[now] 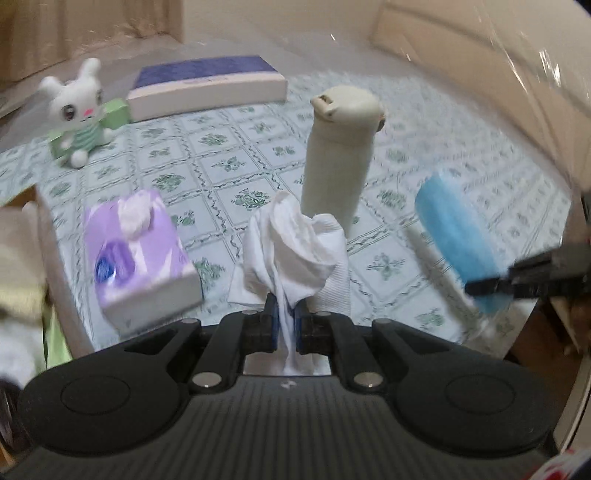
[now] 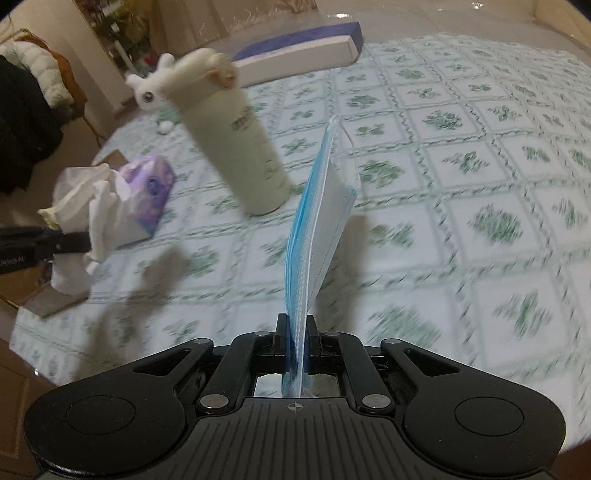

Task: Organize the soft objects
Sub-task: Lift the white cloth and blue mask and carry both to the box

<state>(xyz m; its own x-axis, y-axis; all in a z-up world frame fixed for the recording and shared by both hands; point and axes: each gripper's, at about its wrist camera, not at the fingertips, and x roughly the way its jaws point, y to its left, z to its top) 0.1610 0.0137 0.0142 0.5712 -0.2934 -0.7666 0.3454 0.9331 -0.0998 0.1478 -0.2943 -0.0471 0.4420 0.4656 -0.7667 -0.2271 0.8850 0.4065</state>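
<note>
Where curtains (image 1: 92,33) hang, floral tablecloth (image 1: 229,162) spreads.

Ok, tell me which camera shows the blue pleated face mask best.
The left wrist view: the blue pleated face mask shows its broad face there, pinched by the right gripper. The right wrist view shows it nearly edge-on between the closed jaws.

It was a room in a home. A table under a pale green floral-patterned cloth (image 2: 461,155) carried a white plush rabbit in a green striped top (image 1: 75,110), a purple tissue box (image 1: 142,254) and a cream flip-top bottle (image 1: 340,155). Beige curtains (image 1: 74,29) hung behind, and padded jackets (image 2: 33,96) lay heaped on a chair.
</note>
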